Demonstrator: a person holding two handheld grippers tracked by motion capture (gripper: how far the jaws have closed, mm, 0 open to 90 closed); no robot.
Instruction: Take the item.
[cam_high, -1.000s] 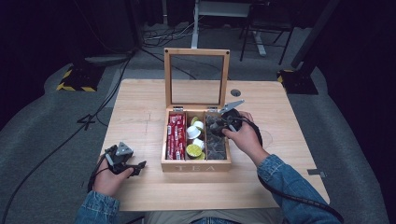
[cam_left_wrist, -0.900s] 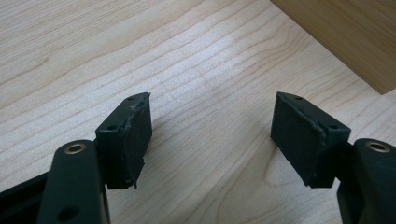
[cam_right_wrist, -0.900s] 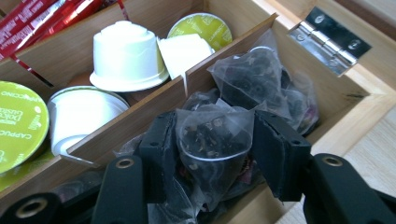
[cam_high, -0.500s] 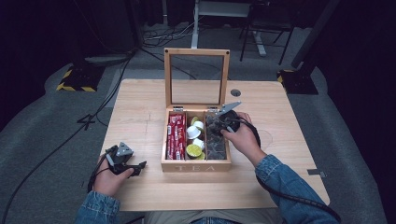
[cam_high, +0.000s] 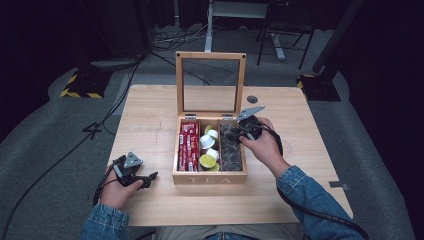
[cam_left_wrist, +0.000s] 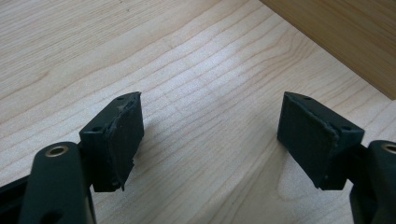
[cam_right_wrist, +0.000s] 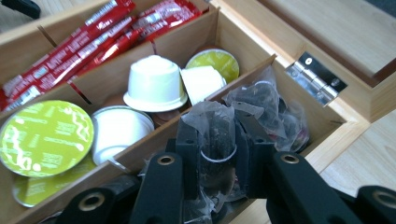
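Likely light, soft and crinkly: clear-wrapped dark tea bag (cam_right_wrist: 215, 140), pinched mid-wrapper by right gripper (cam_right_wrist: 218, 154), jaws just closing; left gripper (cam_left_wrist: 210, 140) agape, empty.

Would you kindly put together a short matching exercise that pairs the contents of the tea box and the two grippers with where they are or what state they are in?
Things:
1. red sachets
2. capsules
3. clear tea bags
4. left gripper

Places or states:
A. middle compartment of the wooden tea box
B. open above bare table
C. left compartment
D. right compartment, one bag pinched by the right gripper

Pairs: 1-C, 2-A, 3-D, 4-B
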